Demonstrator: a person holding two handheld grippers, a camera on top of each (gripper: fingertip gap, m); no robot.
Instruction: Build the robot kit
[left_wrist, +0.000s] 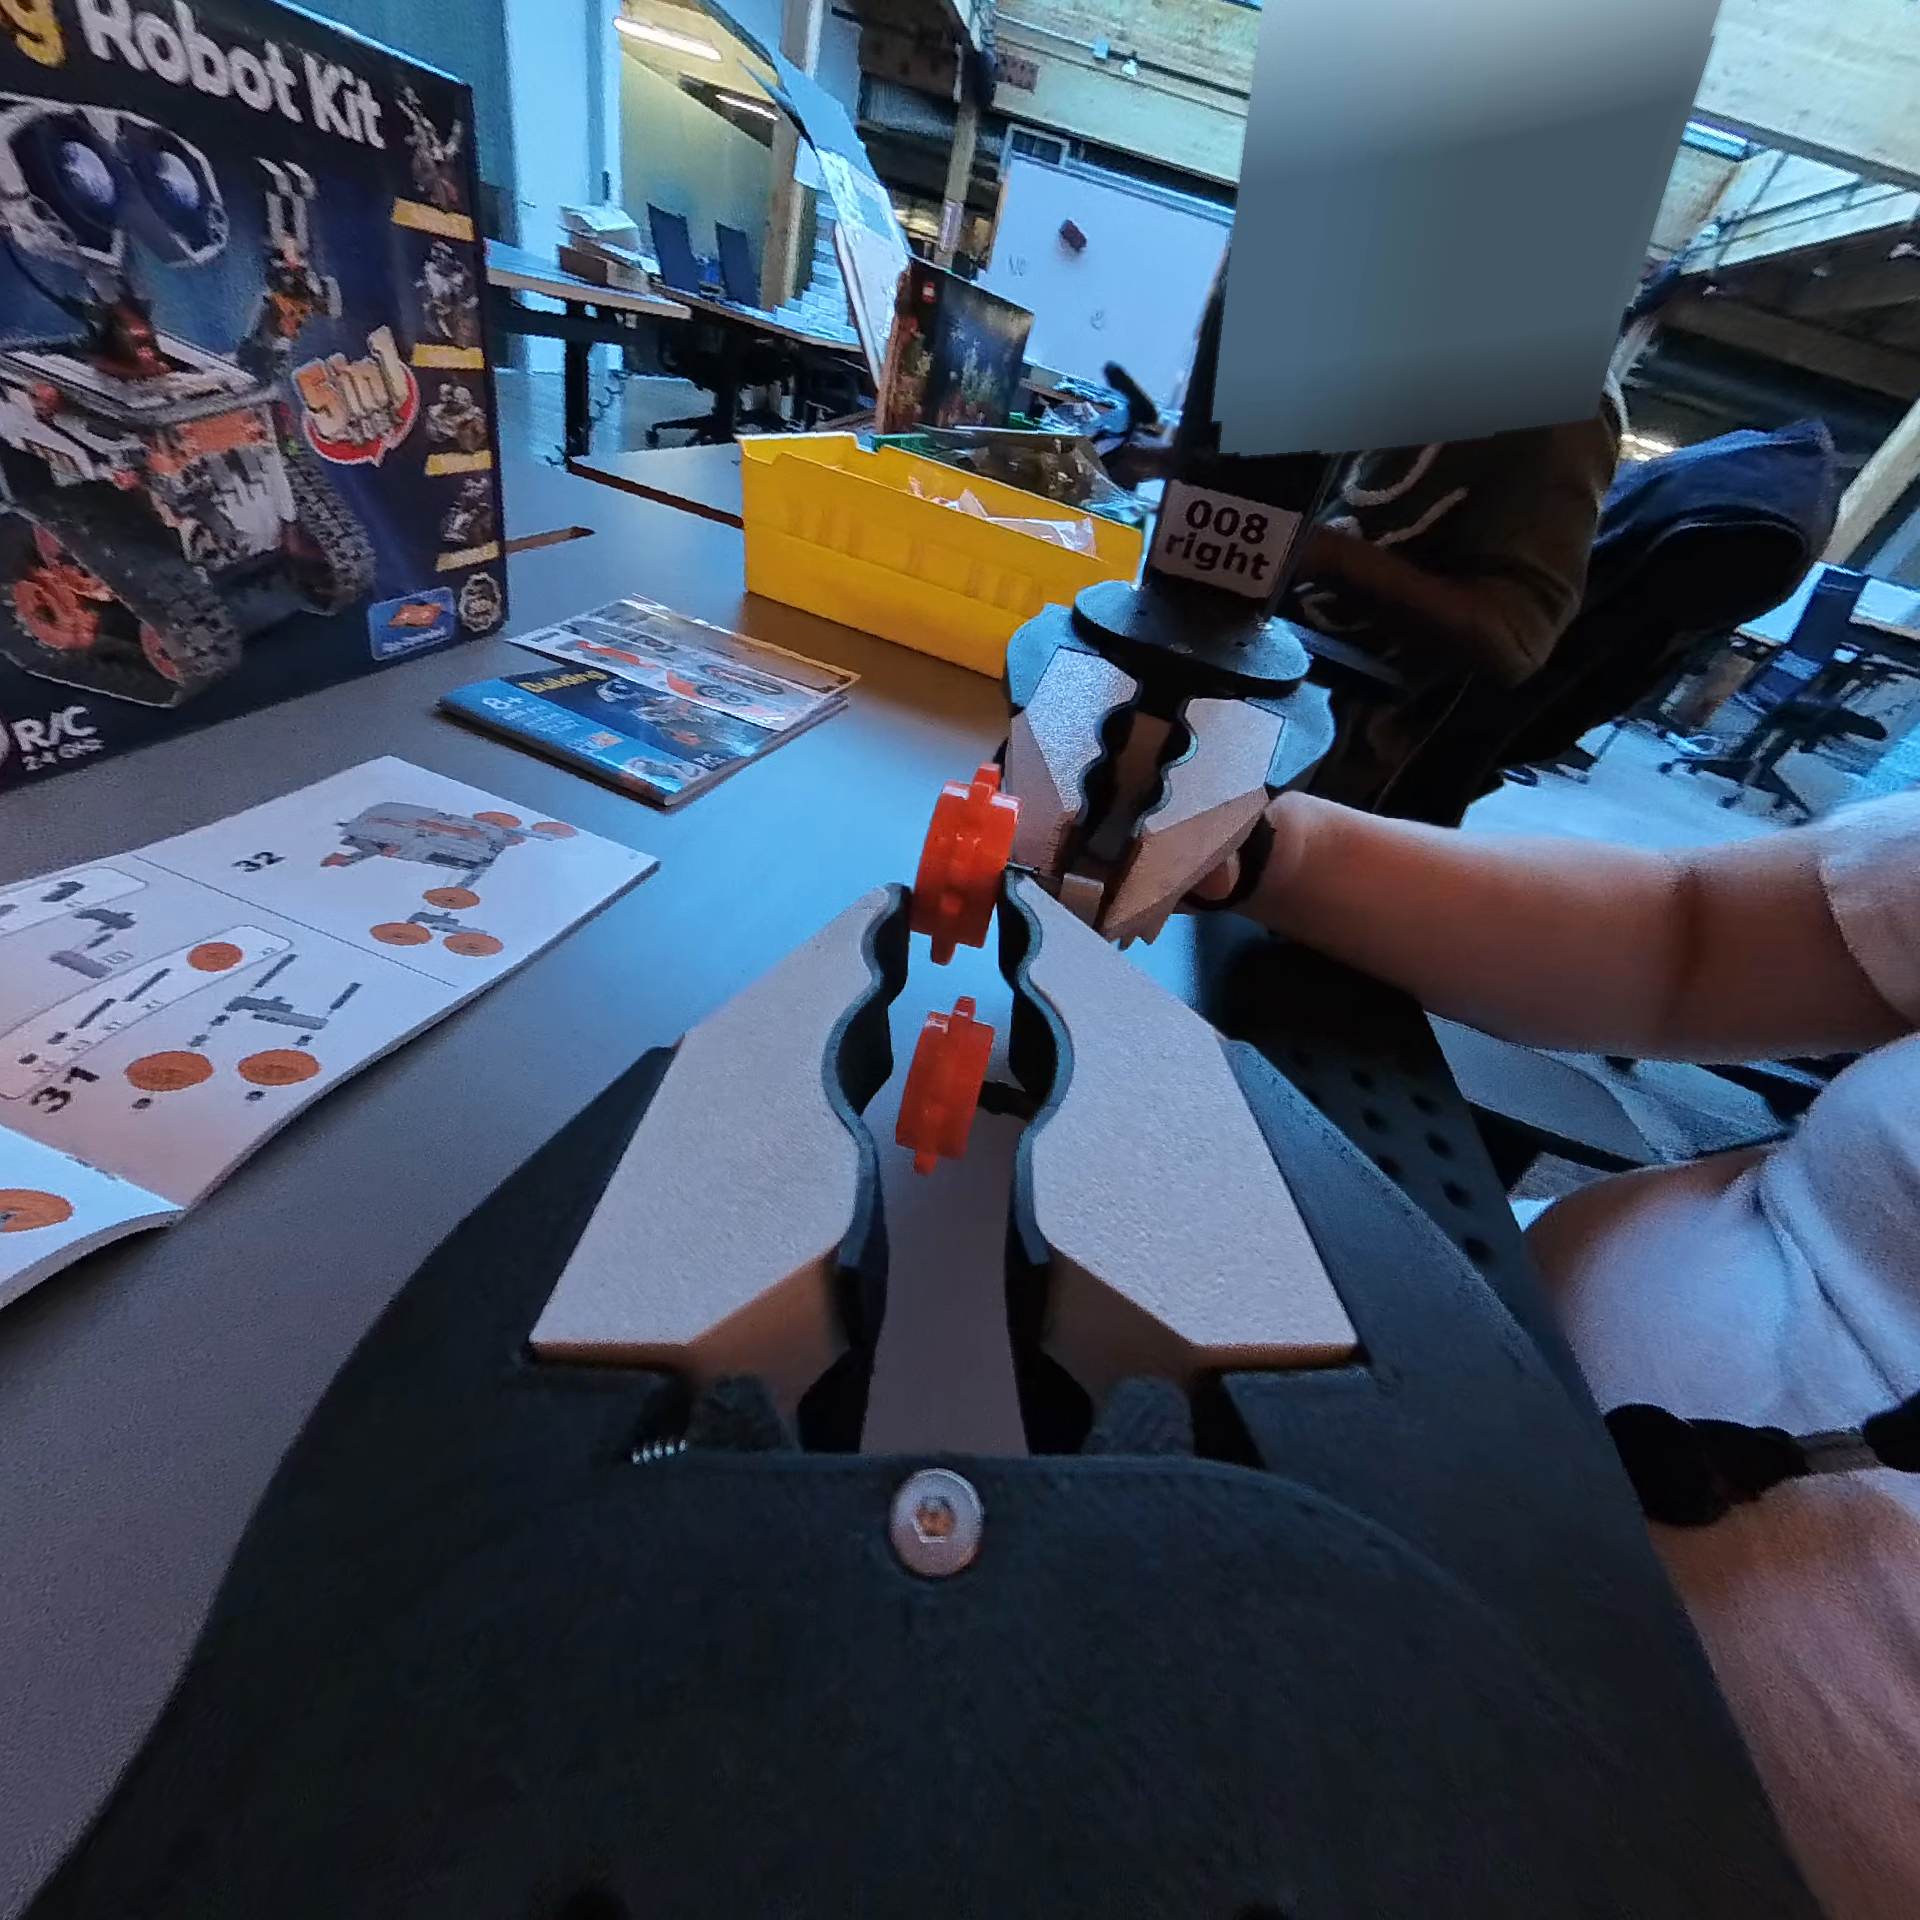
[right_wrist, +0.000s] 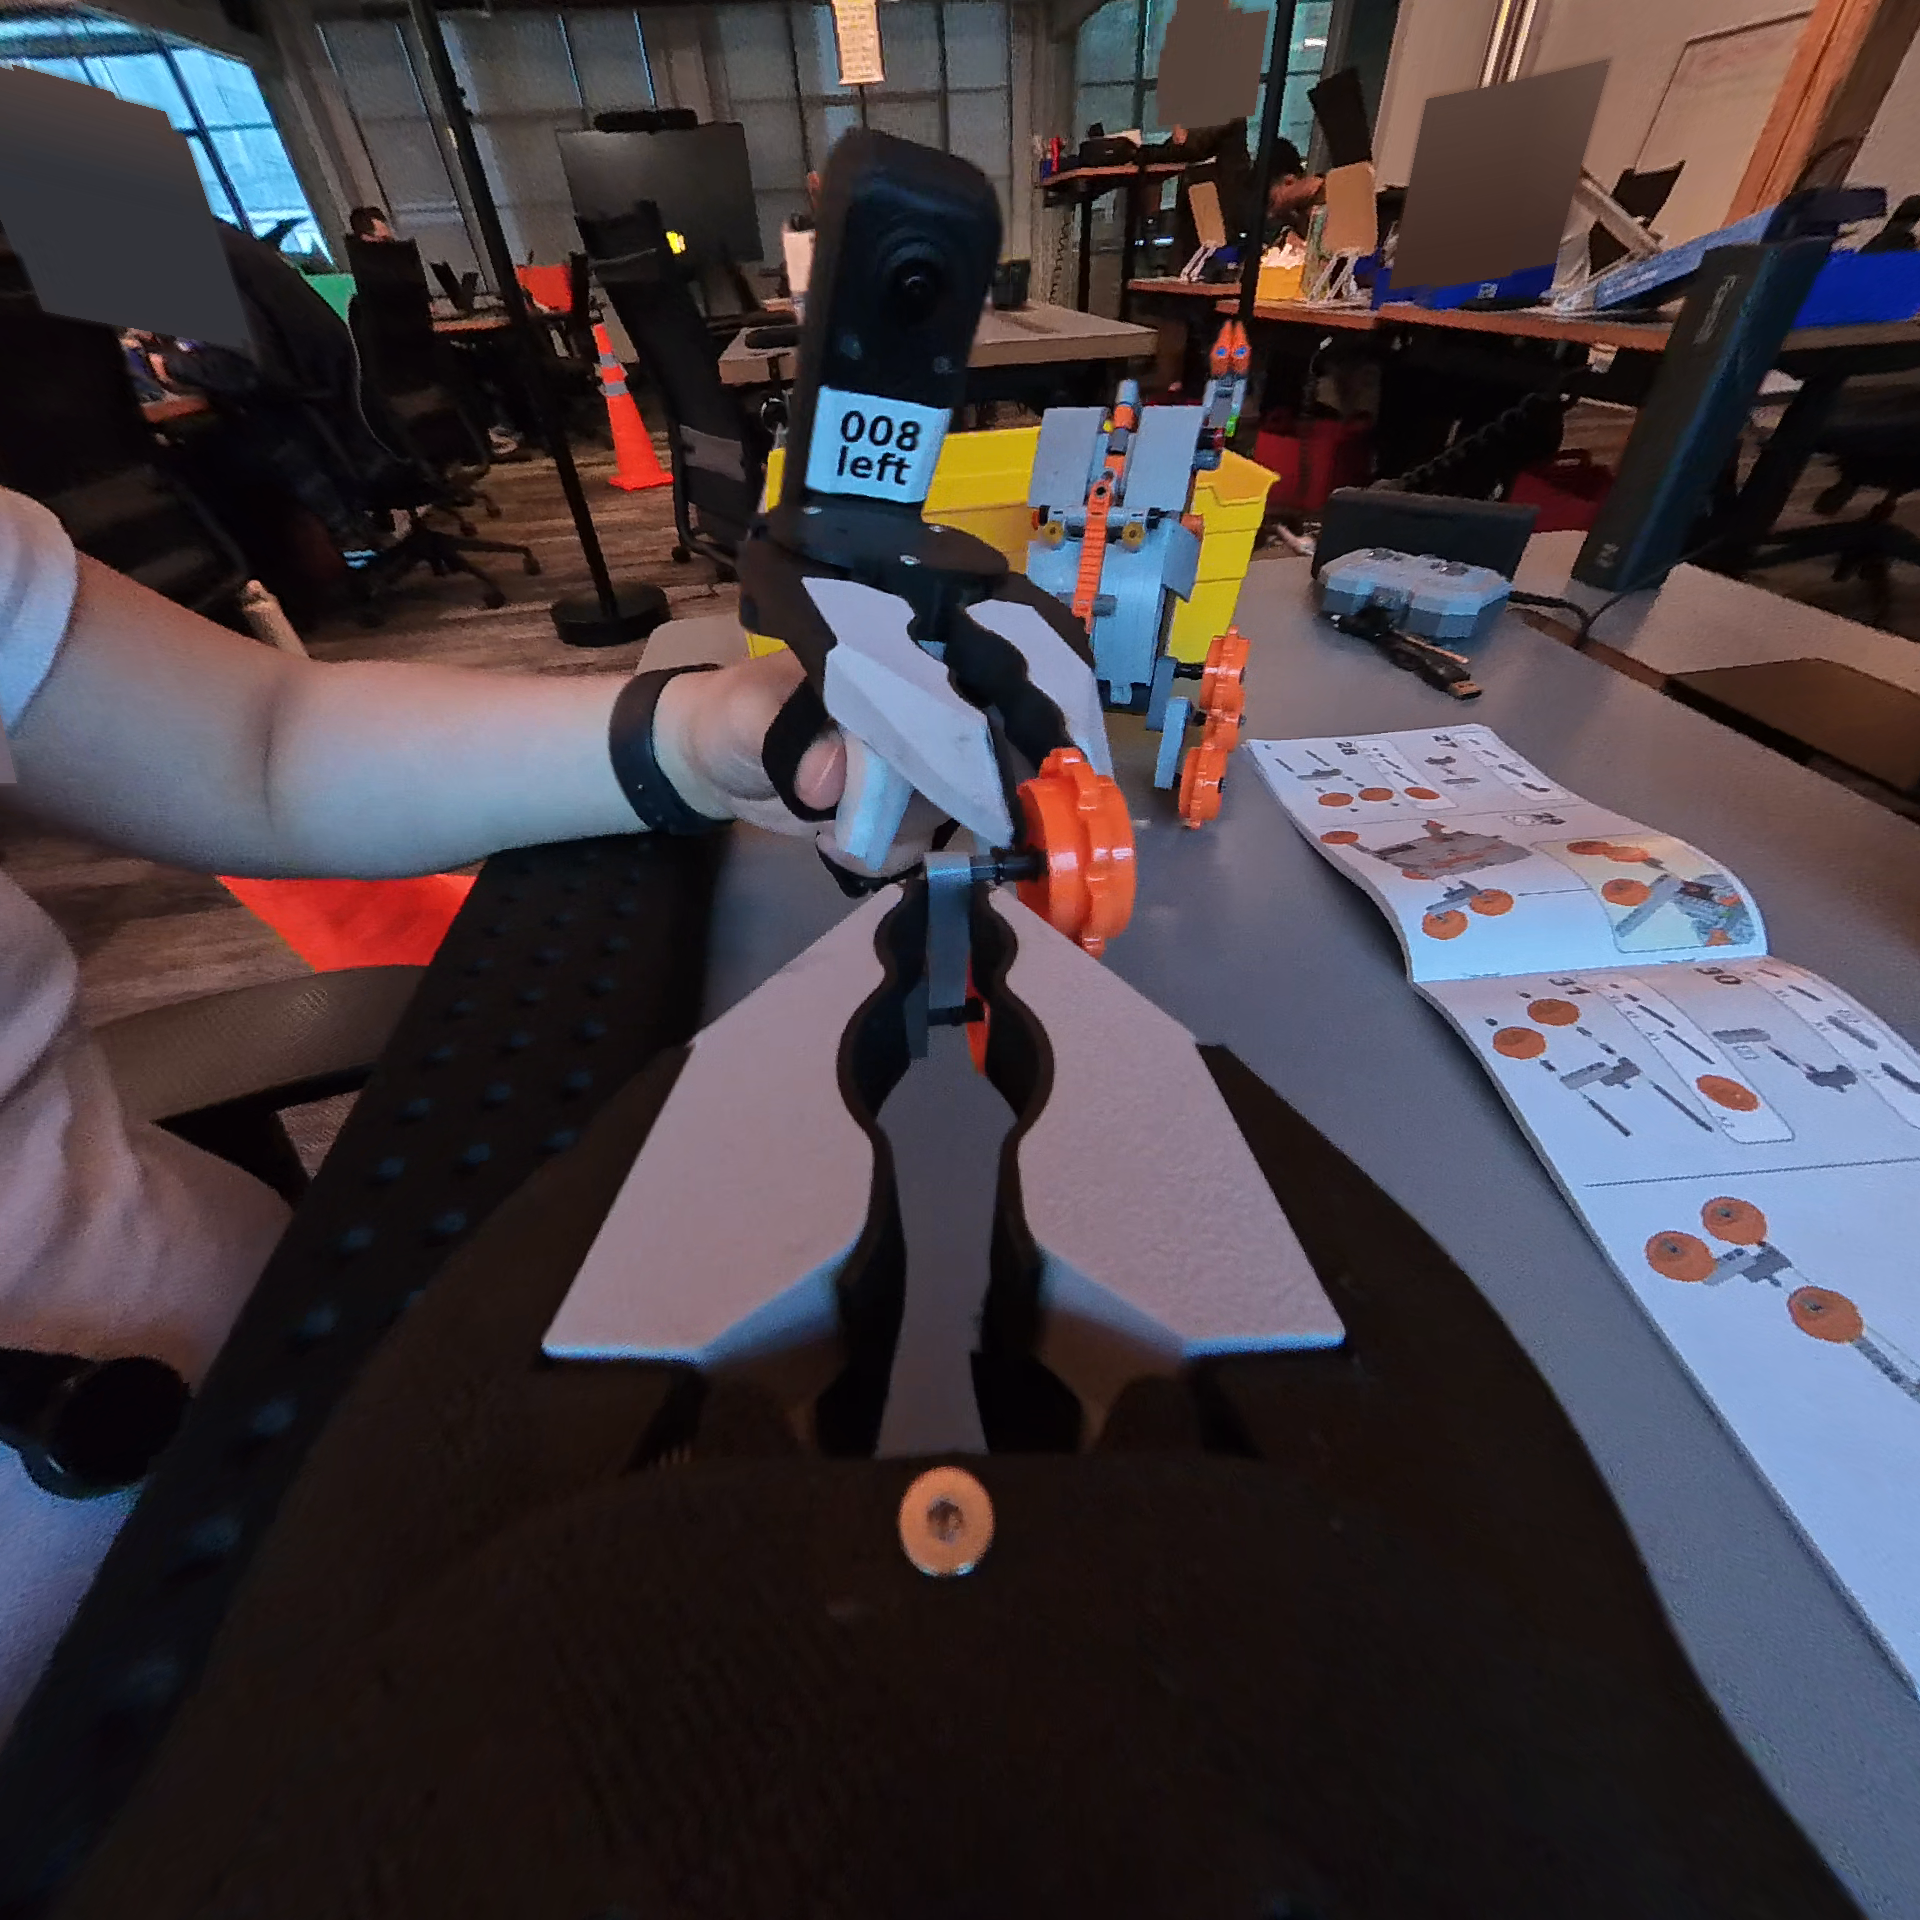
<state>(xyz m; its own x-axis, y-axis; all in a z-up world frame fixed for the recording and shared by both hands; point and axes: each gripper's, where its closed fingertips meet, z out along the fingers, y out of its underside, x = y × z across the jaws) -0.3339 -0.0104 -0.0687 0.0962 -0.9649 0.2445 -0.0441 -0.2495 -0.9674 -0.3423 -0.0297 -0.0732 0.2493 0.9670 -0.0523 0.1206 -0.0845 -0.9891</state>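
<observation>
A small assembly is held above the dark table (left_wrist: 748, 914): a grey beam (right_wrist: 943, 935) with black axles and two orange toothed wheels. My right gripper (right_wrist: 945, 904) is shut on the grey beam; it also shows in the left wrist view (left_wrist: 1091, 894), facing my left gripper. My left gripper (left_wrist: 951, 899) is shut on the upper orange wheel (left_wrist: 961, 862), which is also seen in the right wrist view (right_wrist: 1075, 847) at the left gripper's tips (right_wrist: 1023, 821). The lower orange wheel (left_wrist: 940, 1081) sits in the gap between the fingers and is mostly hidden in the right wrist view (right_wrist: 977, 1029).
An open instruction booklet (left_wrist: 260, 956) (right_wrist: 1662, 1039) lies on the table, with closed booklets (left_wrist: 665, 696) beyond. A large kit box (left_wrist: 229, 364) stands at the left. A yellow bin (left_wrist: 914, 561), a part-built grey and orange model (right_wrist: 1132, 582) and a grey controller (right_wrist: 1413, 592) stand farther back. My left and right fingertips are right by each other.
</observation>
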